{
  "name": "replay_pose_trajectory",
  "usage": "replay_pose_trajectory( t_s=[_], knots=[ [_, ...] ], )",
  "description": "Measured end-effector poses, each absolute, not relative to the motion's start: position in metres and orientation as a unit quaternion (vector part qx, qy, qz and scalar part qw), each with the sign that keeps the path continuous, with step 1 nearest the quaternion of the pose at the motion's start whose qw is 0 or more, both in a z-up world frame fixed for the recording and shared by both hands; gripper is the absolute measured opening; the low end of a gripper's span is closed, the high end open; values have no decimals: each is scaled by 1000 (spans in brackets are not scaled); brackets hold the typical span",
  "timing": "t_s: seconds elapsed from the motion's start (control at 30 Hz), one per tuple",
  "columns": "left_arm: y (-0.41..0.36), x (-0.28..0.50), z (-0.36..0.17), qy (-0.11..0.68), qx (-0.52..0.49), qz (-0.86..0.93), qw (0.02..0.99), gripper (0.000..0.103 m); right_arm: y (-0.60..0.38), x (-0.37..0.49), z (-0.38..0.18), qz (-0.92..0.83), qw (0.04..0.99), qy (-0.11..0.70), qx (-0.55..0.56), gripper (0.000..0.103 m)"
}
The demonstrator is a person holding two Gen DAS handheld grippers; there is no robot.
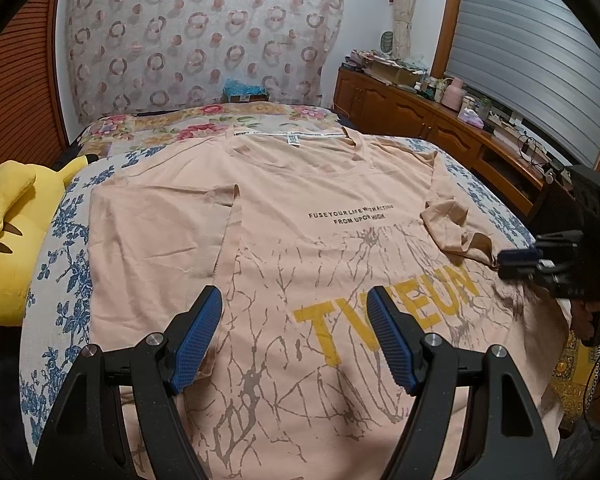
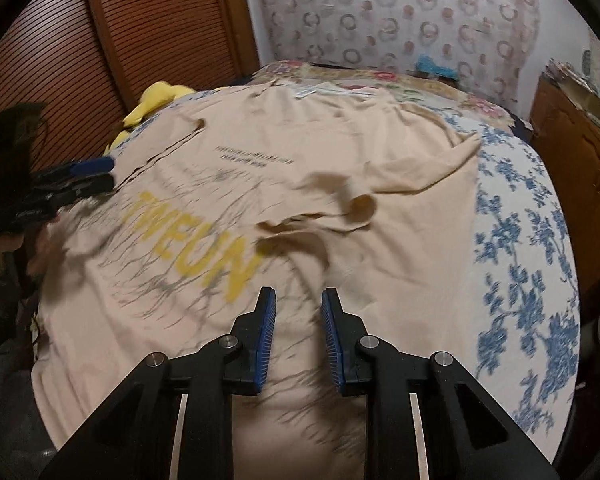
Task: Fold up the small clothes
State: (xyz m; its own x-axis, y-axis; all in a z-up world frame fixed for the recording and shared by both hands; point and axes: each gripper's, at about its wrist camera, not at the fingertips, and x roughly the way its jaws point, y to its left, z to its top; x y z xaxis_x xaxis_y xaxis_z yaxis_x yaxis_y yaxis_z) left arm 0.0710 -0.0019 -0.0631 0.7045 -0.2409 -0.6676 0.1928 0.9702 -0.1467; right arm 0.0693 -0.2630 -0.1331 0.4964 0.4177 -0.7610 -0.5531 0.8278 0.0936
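Note:
A peach T-shirt [image 1: 300, 184] [image 2: 300, 136] with yellow letters lies front up, spread over the bed. Its left side [image 1: 160, 240] is folded inward over the body. The right sleeve [image 1: 452, 228] [image 2: 356, 208] lies crumpled on the chest. My left gripper [image 1: 295, 294] hovers open over the lower front, nothing between its blue pads; it also shows at the shirt's left edge [image 2: 92, 172]. My right gripper [image 2: 298, 294] hangs just above the cloth below the letters, jaws narrow but apart with nothing between them. From the left wrist view it sits by the sleeve's cuff [image 1: 516, 260].
A yellow plush toy [image 1: 8, 240] [image 2: 156, 100] lies at the bed's left edge. The blue-flowered sheet [image 1: 60, 260] [image 2: 520, 240] shows around the shirt. A floral quilt [image 1: 220, 116] covers the head end. A wooden cabinet [image 1: 420, 120] with clutter runs along the right.

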Motion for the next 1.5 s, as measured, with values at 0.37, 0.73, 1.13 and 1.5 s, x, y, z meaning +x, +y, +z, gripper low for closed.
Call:
replay_pose_trajectory(
  t_s=[0.37, 0.73, 1.13, 1.5],
  knots=[
    [-12, 73, -61, 369, -25, -122, 921, 76, -267, 58, -122, 226, 889, 380, -115, 25],
    [-14, 74, -62, 371, -25, -123, 920, 76, -246, 66, -138, 227, 876, 398, -153, 9],
    [-19, 76, -63, 373, -19, -130, 919, 76, -254, 26, -129, 293, 861, 395, -127, 4],
    [-56, 96, -47, 368, 10, -175, 913, 76, -278, 31, -121, 249, 883, 385, -100, 30]
  ],
)
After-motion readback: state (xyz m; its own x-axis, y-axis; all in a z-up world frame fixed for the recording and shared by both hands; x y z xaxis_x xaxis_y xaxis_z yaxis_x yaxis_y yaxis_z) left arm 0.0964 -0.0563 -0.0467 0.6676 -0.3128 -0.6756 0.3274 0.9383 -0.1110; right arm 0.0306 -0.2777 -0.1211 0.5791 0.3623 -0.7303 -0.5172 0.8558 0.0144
